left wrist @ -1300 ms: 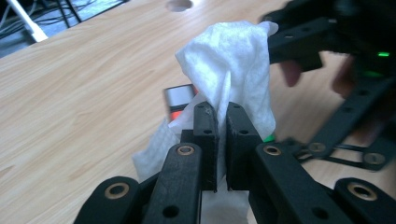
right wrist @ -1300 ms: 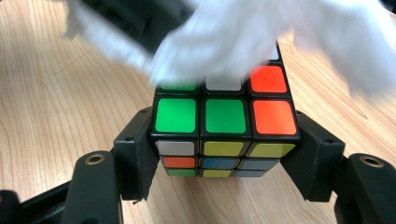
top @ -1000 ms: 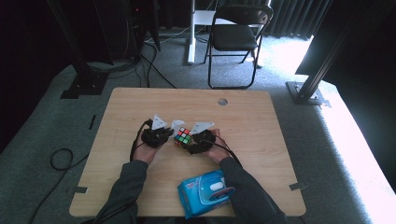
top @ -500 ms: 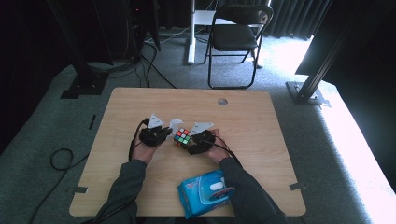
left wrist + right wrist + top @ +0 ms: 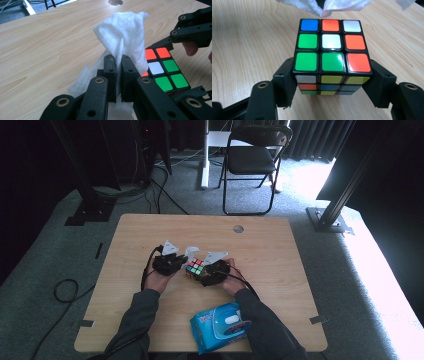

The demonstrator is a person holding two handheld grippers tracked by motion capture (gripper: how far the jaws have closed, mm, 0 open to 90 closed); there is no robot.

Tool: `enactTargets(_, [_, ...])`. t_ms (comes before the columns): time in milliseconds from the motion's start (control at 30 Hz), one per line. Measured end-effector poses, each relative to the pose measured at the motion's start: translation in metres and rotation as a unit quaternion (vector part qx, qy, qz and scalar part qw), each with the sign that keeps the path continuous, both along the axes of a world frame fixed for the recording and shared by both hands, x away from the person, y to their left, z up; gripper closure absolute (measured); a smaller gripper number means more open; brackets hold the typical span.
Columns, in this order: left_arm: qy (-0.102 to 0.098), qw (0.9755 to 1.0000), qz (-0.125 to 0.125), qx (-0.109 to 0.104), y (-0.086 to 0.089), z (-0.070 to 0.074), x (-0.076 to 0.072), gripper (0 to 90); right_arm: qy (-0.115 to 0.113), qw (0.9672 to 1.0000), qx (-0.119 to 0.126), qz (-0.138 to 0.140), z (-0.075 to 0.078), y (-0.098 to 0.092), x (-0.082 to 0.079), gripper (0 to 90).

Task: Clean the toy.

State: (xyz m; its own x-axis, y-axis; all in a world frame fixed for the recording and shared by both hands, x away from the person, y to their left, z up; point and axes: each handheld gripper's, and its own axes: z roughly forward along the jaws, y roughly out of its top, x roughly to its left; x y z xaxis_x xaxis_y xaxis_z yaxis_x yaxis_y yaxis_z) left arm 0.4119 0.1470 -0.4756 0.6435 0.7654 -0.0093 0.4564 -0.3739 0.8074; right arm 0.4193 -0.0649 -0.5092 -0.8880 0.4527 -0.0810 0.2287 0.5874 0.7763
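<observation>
Now the work in hand looks like wiping a puzzle cube [image 5: 195, 267] with a white wipe [image 5: 123, 35], and both tools are already set for it: the right gripper [image 5: 332, 82] is clamped on the cube, one jaw on each side of its lower layers, and the left gripper [image 5: 117, 67] has its jaws pressed together on a fold of the wipe, which stands up above them like a small flag. In the high view the cube sits near the middle of the table [image 5: 150, 230], between the two grippers, with the left gripper [image 5: 169, 263] at about 9 o'clock from it and the right gripper [image 5: 216, 273] at about 4 o'clock; a blue packet of wipes [image 5: 220, 327] lies at 6 o'clock, near the table edge. To do this step well, I think the right hand should keep the cube steady and not squeeze harder (the layers of such a cube can twist under uneven pressure). The left hand should bring the loose part of the wipe flat onto the top face and draw it across in one direction, so that the cloth touches, not the hard jaw tips. A risk I see is that the wipe is pinched only by a small fold, so a strong pull could slip it out
</observation>
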Motion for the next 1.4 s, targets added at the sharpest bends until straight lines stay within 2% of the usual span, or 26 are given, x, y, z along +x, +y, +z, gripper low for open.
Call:
enactTargets(133, [0.005, 1.0000, -0.002, 0.007, -0.002, -0.002, 0.001, 85.4, -0.002, 1.0000, 0.001, -0.001, 0.000, 0.000, 0.000, 34.2])
enactTargets(667, [0.023, 0.9996, -0.005, 0.012, 0.004, -0.013, 0.005, 85.4, -0.006, 1.0000, 0.002, 0.004, 0.001, 0.000, -0.001, 34.2])
enactTargets(900, [0.041, 0.9989, -0.009, 0.020, 0.006, -0.026, 0.006, 85.4, -0.010, 0.9999, 0.006, 0.004, 0.002, -0.001, -0.001, 34.2])
enactTargets(1167, [0.050, 0.9983, -0.014, 0.028, 0.008, -0.039, 0.001, 85.4, -0.013, 0.9999, 0.008, -0.005, 0.002, -0.002, -0.001, 34.3])
enactTargets(1400, [0.051, 0.9981, -0.018, 0.030, 0.010, -0.042, -0.002, 85.4, -0.013, 0.9998, 0.011, -0.010, 0.003, -0.003, -0.001, 34.2])
